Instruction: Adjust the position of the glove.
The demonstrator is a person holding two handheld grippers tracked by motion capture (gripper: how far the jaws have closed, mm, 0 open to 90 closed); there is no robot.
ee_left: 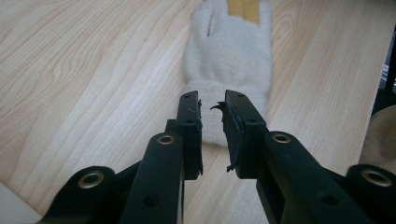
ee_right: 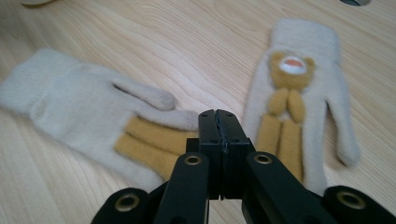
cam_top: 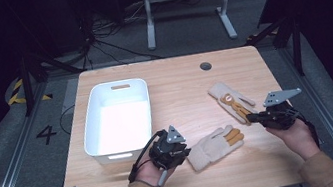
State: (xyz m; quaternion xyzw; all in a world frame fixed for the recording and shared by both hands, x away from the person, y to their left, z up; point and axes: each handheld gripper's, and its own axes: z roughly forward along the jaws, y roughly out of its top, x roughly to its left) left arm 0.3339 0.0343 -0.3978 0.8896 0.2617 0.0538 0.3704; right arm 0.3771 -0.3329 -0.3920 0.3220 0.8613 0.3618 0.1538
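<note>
Two cream knit gloves lie on the wooden table [cam_top: 179, 91]. The nearer glove [cam_top: 213, 147] [ee_left: 229, 51] [ee_right: 79, 98] has mustard finger patches. My left gripper [cam_top: 186, 152] [ee_left: 212, 95] is at its cuff, jaws a little apart with the cuff's edge in the gap, and the glove rests flat. The farther glove [cam_top: 230, 101] [ee_right: 299, 93] carries a bear face. My right gripper [cam_top: 249, 118] [ee_right: 218, 113] is shut on nothing, its tips over the table between the two gloves' fingers.
A white plastic bin [cam_top: 89, 121] stands on the left half of the table, just left of my left hand. A round cable grommet [cam_top: 205, 66] sits near the far edge. A table frame and cables are on the floor beyond.
</note>
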